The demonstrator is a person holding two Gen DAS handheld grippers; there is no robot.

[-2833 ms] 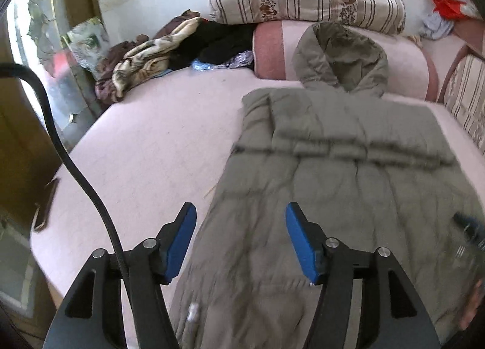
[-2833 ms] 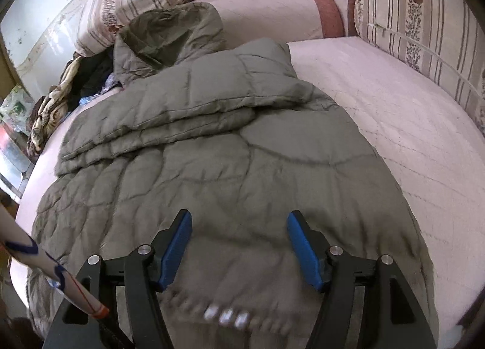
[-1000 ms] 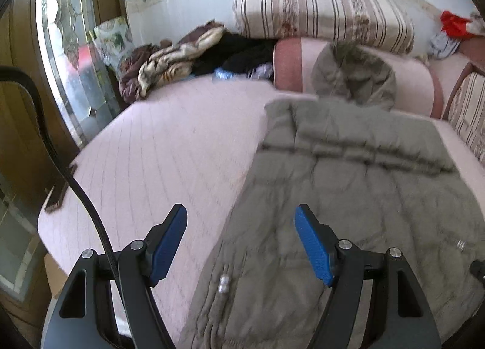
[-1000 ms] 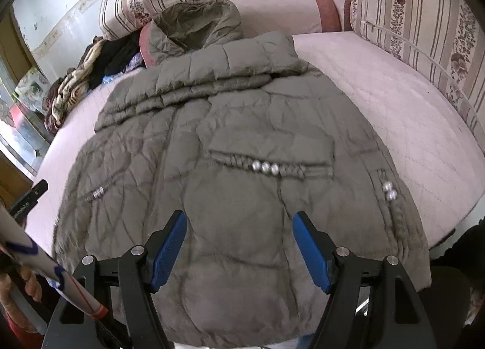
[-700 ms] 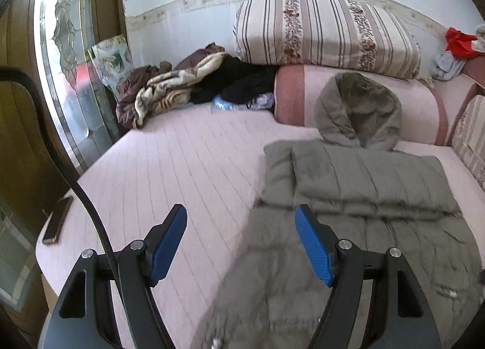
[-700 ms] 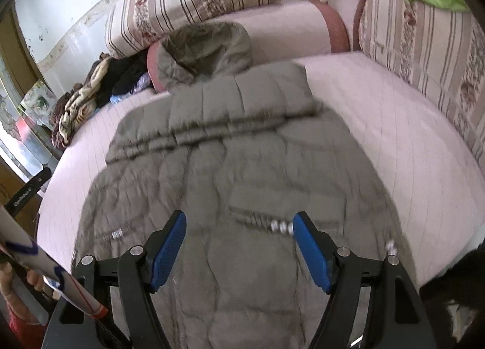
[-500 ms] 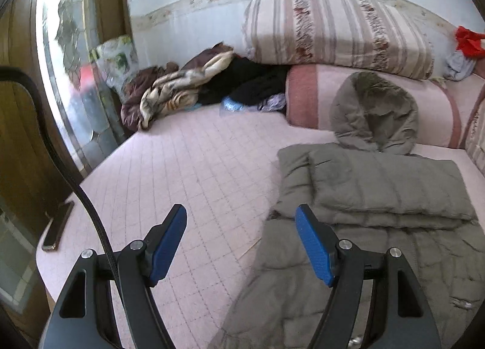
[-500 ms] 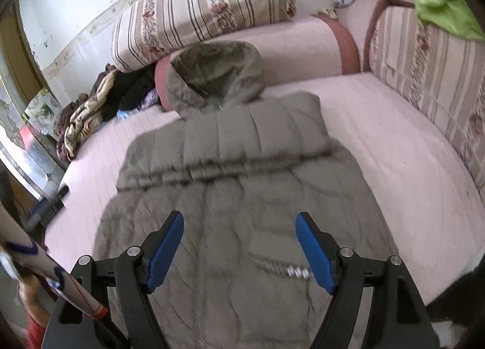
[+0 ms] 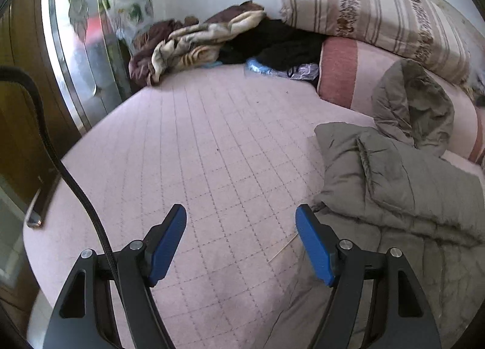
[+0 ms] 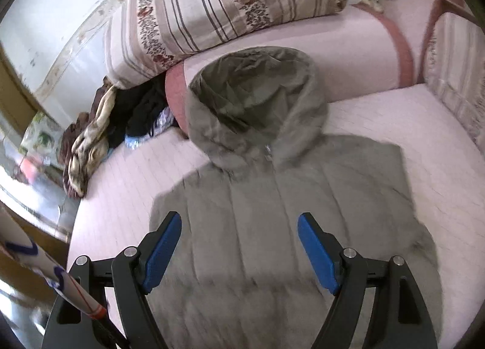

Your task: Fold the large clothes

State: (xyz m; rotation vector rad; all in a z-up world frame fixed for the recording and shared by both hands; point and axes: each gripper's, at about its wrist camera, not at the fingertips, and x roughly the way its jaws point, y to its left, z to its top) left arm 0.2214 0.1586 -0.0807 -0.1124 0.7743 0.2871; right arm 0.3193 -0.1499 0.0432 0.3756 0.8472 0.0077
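Nearest in each wrist view are the blue-padded tongs. The left tongs (image 9: 241,246) are spread wide with nothing between the pads, hanging over bare pink quilted bedspread (image 9: 197,152) just beside the coat's edge. The right tongs (image 10: 239,250) are likewise spread and empty, poised above the middle of the coat's body.

The olive-green puffer coat (image 10: 288,212) lies flat on the bed with its front up, a central closure line running down from the collar. Its quilted panels look soft and lightly creased. In the left wrist view a sleeve (image 9: 409,179) is folded across the chest, forming a thick padded ridge. The hood (image 10: 257,100) stands propped open against the pink bolster (image 10: 363,55) at the head of the bed.

Beyond, a striped floral pillow (image 10: 218,6) rests on the bolster, and a heap of crumpled clothes (image 9: 212,43) sits in the far corner by the wall.
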